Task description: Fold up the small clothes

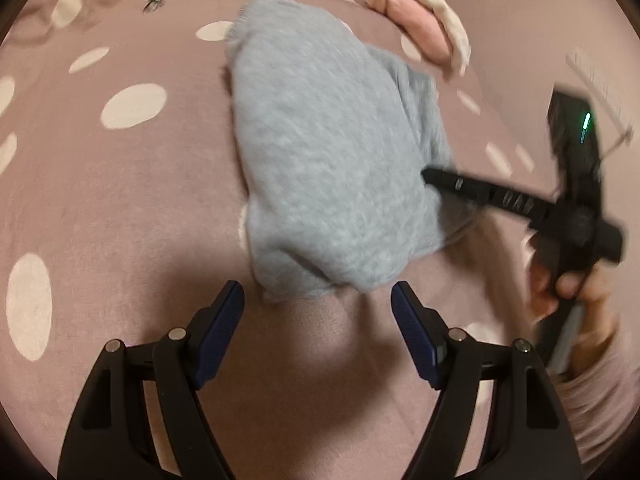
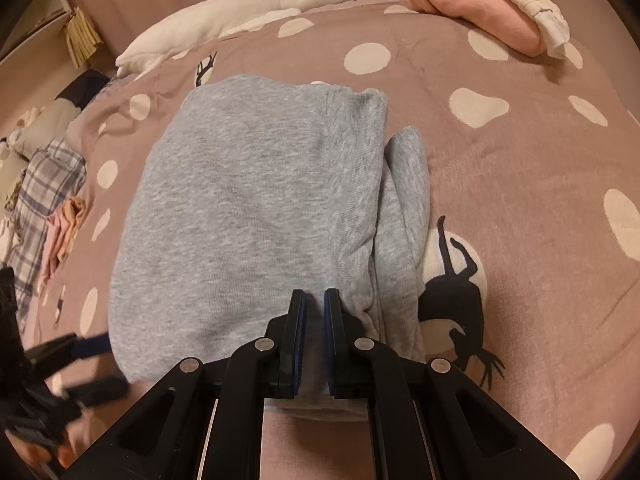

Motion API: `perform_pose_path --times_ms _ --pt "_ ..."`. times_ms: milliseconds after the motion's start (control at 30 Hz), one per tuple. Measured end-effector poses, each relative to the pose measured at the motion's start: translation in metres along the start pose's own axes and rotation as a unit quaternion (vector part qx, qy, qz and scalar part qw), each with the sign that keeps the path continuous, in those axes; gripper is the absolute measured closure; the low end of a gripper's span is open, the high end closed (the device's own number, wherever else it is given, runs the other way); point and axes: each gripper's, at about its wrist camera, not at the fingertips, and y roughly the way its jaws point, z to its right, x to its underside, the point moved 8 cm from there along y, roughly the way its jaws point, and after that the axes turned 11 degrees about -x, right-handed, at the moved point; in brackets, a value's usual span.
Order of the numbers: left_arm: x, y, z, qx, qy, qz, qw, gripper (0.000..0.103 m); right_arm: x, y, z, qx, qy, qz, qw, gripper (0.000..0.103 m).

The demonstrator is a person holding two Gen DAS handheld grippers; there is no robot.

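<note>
bed cover: mauve quilted bedspread with cream spots and black cat prints (image 2: 520,168), it fills both views and you work on it.
garment: grey fleece knit garment, folded into a thick rectangle (image 2: 248,208), lies flat mid-bed, straight ahead of both tools; a loose flap or sleeve sticks out along its right edge.
handling: soft, limp, light by the look of it; the fleece should not slip but layers will slide apart if you lift one only. Pinch through all layers at a corner or folded edge, not the flat middle.
white goose plush toy (image 2: 248,4): far edge of bed, well apart, no obstacle.
pink folded cloth under a cream one (image 2: 480,8): far right corner, near the garment's far end, so watch it if you push the fold that way.
plaid and pink clothes pile (image 2: 44,208): left side, off your path.
left gripper (image 1: 318,304): fingers wide apart, nothing between them, near edge of the garment just ahead.
right gripper (image 2: 315,304): fingers together, or nearly; tips lie over the garment's near right part, cannot tell if they pinch cloth.
your hand (image 1: 568,292): on the right tool's handle.
</note>
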Motion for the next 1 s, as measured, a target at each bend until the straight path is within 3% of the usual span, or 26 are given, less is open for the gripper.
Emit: perform_pose_path --times_ms 67,167,233,333,400,500,633,733,800,900,1000 --pt "-0.004 0.008 0.001 -0.033 0.011 0.008 0.9994 0.028 -0.001 0.000 0.001 -0.001 0.001 0.000 1.000 0.098" --pt "-0.010 0.011 0.003 -0.035 0.012 0.018 0.9992 0.028 -0.001 0.000 0.002 -0.003 0.004 0.000 1.000 0.098" --pt "-0.017 0.013 0.001 -0.060 0.013 0.033 0.9976 0.028 -0.001 0.000 0.002 -0.004 0.004 0.000 1.000 0.098" --pt "-0.020 0.013 -0.017 -0.102 -0.015 0.047 0.9936 0.026 -0.001 0.000 0.003 -0.008 0.007 0.001 1.000 0.098" --pt "-0.017 0.011 -0.024 -0.108 -0.027 0.043 0.9929 0.026 -0.001 0.000 0.003 -0.011 0.009 0.001 1.000 0.098" --pt "-0.004 0.002 -0.031 -0.148 -0.008 0.053 0.9875 0.025 0.000 0.000 0.004 -0.013 0.009 0.001 1.000 0.098" --pt "0.013 -0.003 -0.062 -0.199 -0.009 0.036 0.9794 0.029 0.000 -0.001 0.005 -0.015 0.011 0.002 1.000 0.098" --pt "0.014 -0.007 -0.088 -0.160 -0.071 0.014 0.9845 0.029 0.000 -0.001 0.006 -0.016 0.014 0.005 1.000 0.098" --pt "0.008 -0.013 -0.089 -0.140 -0.086 0.020 0.9862 0.029 0.000 -0.001 0.006 -0.015 0.017 0.007 1.000 0.098" --pt "-0.007 -0.021 -0.070 -0.085 -0.086 0.035 0.9920 0.027 0.001 -0.001 0.006 -0.013 0.019 0.007 1.000 0.098" --pt "-0.024 -0.023 -0.043 -0.054 -0.071 0.052 0.9947 0.027 0.001 -0.002 0.006 -0.008 0.019 0.004 1.000 0.098"
